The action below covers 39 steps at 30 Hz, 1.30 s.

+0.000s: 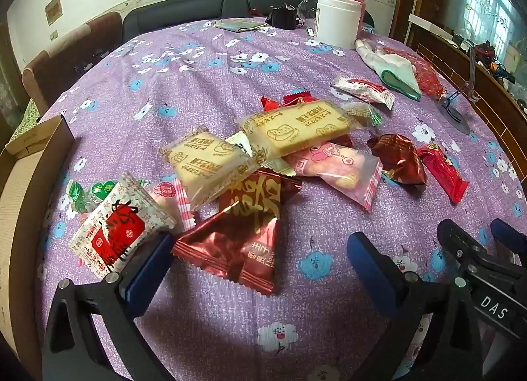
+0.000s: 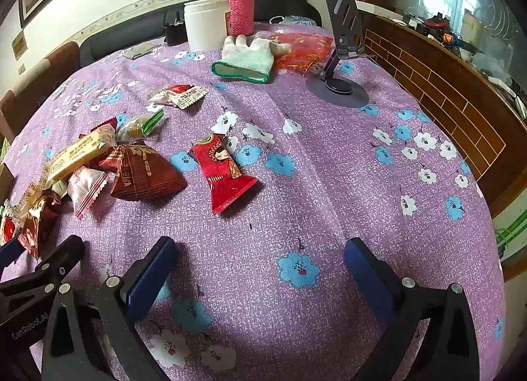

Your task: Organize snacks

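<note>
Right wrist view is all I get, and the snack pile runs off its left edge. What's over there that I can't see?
Observer: A cardboard box sits at the far left, beyond the white-and-red packet.
Operator: Is the other gripper holding anything?
Observer: No. The left gripper is open and holds nothing; a dark red foil packet lies just ahead of it, ungripped.
</note>
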Tool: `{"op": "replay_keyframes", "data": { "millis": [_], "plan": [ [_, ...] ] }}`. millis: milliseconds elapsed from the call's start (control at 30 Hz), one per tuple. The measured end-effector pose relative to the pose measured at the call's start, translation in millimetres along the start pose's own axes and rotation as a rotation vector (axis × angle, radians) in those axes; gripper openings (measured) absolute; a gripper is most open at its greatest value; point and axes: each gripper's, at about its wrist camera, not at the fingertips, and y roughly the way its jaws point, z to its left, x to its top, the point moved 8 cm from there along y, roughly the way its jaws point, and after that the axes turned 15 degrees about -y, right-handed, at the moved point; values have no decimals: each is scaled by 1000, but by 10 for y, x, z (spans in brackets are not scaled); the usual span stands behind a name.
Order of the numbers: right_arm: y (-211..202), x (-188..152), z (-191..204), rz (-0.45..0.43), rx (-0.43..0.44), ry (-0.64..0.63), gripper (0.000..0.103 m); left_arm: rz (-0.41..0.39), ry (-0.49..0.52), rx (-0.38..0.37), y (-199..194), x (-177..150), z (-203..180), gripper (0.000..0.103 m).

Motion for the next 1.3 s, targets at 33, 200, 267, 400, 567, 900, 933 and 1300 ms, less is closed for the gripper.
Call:
{"op": "replay_keyframes", "data": {
  "millis": [33,200,267,400,567,900,933,1300],
  "plan": [
    [0,0,0,0,0,0,102,0,0,0,0,-1,0,103],
    [0,-1,1,0,0,0,102,0,0,0,-1,-1,-1,103],
    [1,-1,2,0,0,0,102,0,0,0,-1,-1,-2,103],
    [4,2,1,1,-3,2,102,0,0,0,-1,0,-2,103],
    [4,0,-6,-1,-1,5,102,0,-4,4,0,-3,-6,103],
    [5,-2,-5,0,-1,5,102,75,35,-1,-66,-115,2,103],
    [6,-1,-3,0,-1,5,102,75,41,-5,-82,-139,1,103],
    [22,-1,15,31,21,-5,102,-142,-1,-266,-1121,-16,139,103]
  ]
}}
